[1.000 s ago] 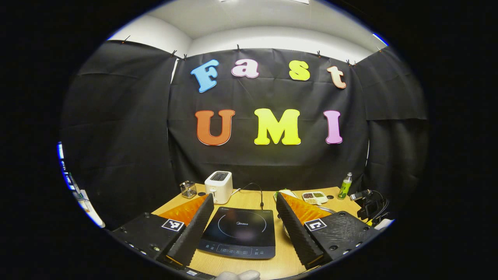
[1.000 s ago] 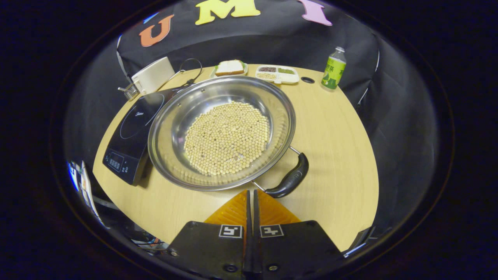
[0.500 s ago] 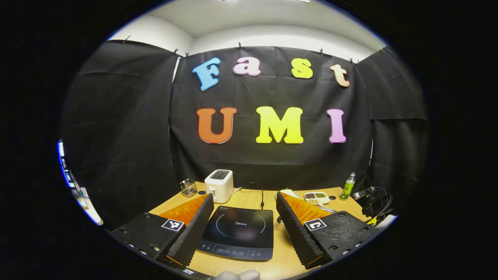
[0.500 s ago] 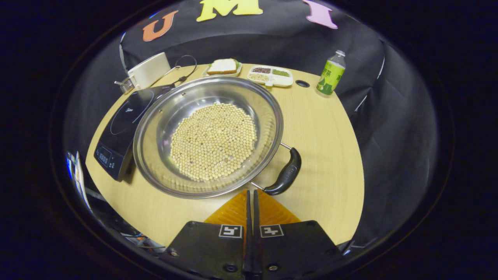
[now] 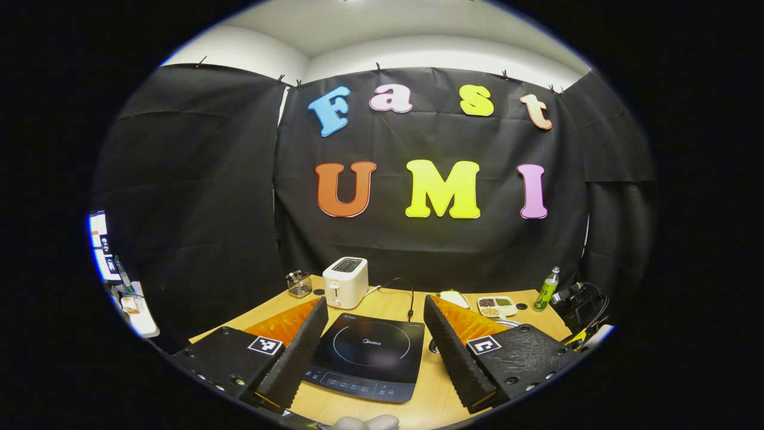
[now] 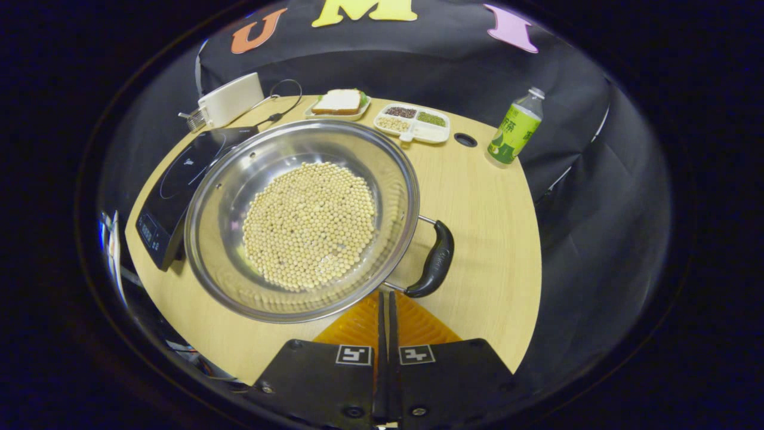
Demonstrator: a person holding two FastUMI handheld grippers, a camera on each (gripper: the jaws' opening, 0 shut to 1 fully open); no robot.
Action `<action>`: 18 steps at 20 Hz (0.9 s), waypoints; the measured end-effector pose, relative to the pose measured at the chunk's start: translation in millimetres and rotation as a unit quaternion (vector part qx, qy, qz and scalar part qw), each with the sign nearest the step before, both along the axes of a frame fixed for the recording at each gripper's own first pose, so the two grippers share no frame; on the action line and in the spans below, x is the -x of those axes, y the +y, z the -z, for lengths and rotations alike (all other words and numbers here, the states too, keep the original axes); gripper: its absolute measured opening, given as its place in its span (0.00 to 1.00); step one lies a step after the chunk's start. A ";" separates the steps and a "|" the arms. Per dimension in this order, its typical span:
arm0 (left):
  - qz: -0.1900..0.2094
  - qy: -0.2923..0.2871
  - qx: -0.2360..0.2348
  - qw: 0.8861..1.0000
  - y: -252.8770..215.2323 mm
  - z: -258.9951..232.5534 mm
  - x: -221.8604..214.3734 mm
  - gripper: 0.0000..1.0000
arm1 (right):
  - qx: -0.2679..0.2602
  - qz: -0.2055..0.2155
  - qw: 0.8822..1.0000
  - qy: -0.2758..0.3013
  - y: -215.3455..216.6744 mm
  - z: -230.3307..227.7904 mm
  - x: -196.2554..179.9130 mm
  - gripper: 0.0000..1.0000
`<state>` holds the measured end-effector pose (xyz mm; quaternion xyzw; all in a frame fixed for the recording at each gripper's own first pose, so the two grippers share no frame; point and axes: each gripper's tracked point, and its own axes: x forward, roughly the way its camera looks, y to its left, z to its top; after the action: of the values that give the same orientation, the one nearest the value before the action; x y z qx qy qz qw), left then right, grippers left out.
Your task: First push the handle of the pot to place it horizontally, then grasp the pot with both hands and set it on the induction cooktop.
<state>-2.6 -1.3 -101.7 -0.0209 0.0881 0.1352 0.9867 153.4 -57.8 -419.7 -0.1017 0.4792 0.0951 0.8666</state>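
On the wooden tabletop, in the right gripper view, a wide stainless-steel pot filled with pale soybeans sits just right of the black induction cooktop, its rim overlapping the cooktop's edge. The pot's black handle projects from the rim on the near right side and runs at a slant. The right gripper has its jaws pressed together with nothing between them; the tips lie just below the pot rim, close beside the lower end of the handle. Behind the pot stand a white toaster, a plate with a slice of bread, a divided tray of grains and a green bottle.

In the left gripper view, the left gripper hangs above the tabletop with its jaws spread wide and empty, framing the induction cooktop.
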 end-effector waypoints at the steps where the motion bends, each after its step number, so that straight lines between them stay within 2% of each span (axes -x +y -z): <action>1: -0.006 0.001 0.001 1.000 -2.5 1.5 -1.3 0.96 | 0.002 -0.008 1.000 -0.001 -2.6 0.0 -4.9 0.00; 8: -0.023 0.010 0.000 1.000 -29.9 9.0 -15.5 0.96 | 0.001 -0.038 0.999 -0.009 -20.0 -4.4 -27.9 0.01; 9: -0.023 0.011 -0.002 1.000 -32.2 9.3 -17.7 0.96 | 0.004 -0.041 0.999 -0.012 -22.0 -6.5 -28.0 0.04; 13: -0.010 0.019 -0.011 1.000 -39.9 16.9 -29.8 0.96 | 0.006 -0.049 0.998 -0.035 -30.7 -16.0 -19.6 0.01; 14: -0.002 0.018 -0.014 1.000 -41.8 18.8 -33.9 0.96 | 0.003 -0.048 0.998 -0.043 -34.1 -19.7 -16.0 0.04; 15: 0.008 0.020 -0.015 1.000 -44.8 21.5 -38.4 0.96 | 0.000 -0.041 0.998 -0.051 -37.2 -23.5 -11.5 0.08; 16: 0.021 0.020 -0.015 0.999 -46.9 24.8 -42.3 0.96 | -0.002 -0.031 0.998 -0.060 -41.8 -27.9 -7.8 0.20; 17: 0.032 0.021 -0.014 0.999 -50.2 29.4 -45.8 0.96 | -0.008 -0.022 0.997 -0.069 -45.4 -31.5 -3.4 0.28; 18: 0.045 0.025 -0.015 0.999 -53.5 36.0 -49.3 0.96 | -0.014 -0.012 0.997 -0.077 -48.5 -36.7 2.6 0.55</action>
<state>46.7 -54.9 -137.7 0.0012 0.1116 0.0925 0.9894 150.8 -106.3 -383.1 -0.1025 0.4083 0.1034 0.9011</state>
